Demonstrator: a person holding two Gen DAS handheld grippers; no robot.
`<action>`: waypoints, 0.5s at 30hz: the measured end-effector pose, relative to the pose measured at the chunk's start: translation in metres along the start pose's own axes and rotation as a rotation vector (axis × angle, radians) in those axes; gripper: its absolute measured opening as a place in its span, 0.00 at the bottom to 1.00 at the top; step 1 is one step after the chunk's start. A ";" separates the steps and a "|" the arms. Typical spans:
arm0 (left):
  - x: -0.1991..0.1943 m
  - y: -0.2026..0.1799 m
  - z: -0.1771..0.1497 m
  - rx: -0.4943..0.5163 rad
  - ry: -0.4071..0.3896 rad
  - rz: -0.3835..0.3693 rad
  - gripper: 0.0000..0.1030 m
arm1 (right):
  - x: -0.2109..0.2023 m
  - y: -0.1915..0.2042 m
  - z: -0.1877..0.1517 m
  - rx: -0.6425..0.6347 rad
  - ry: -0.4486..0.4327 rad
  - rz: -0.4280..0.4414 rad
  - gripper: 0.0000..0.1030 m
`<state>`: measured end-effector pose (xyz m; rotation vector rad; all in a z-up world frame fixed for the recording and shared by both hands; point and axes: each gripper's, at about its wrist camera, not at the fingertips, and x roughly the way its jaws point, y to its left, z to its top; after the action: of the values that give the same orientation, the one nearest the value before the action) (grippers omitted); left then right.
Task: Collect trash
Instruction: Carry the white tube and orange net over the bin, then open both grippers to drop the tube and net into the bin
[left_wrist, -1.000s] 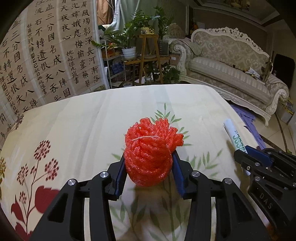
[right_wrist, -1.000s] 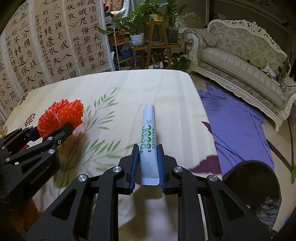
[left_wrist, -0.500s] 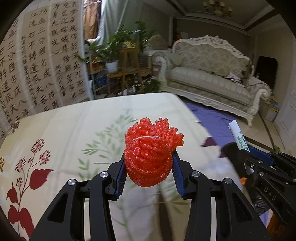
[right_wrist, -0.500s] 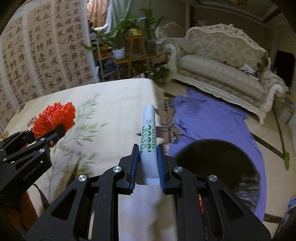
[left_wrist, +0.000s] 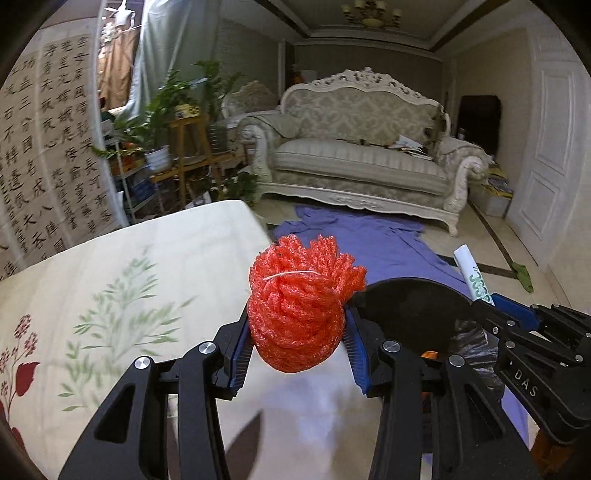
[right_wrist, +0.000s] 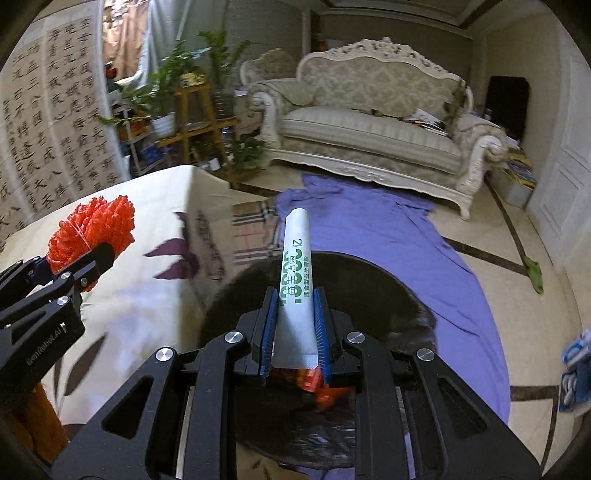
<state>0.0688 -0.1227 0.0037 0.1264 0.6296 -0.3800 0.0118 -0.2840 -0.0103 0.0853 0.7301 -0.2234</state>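
Left gripper (left_wrist: 297, 328), frame centre, clamped on red foam-net ball (left_wrist: 299, 306); right gripper (right_wrist: 295, 325), lower centre, clamped on white green-printed tube (right_wrist: 297, 280) above black-lined trash bin (right_wrist: 388, 291).

Your worktop (left_wrist: 155, 266) wears a cream cloth printed with green leaves and dark red flowers, and nothing lies on the part you can see. Beside it, on the pale tiled floor (right_wrist: 476, 229), a purple cloth (right_wrist: 388, 221) is spread, with a round black bin (right_wrist: 369, 288) standing on it.
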 end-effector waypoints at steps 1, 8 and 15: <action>0.004 -0.005 0.000 0.010 -0.001 -0.006 0.44 | 0.002 -0.005 -0.001 0.009 0.002 -0.007 0.19; 0.021 -0.033 -0.001 0.070 0.008 -0.019 0.57 | 0.012 -0.028 -0.004 0.042 0.008 -0.038 0.22; 0.024 -0.035 -0.002 0.077 0.006 0.003 0.74 | 0.011 -0.035 -0.007 0.063 0.002 -0.051 0.40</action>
<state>0.0722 -0.1620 -0.0126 0.2021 0.6213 -0.4007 0.0075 -0.3191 -0.0228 0.1270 0.7281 -0.2952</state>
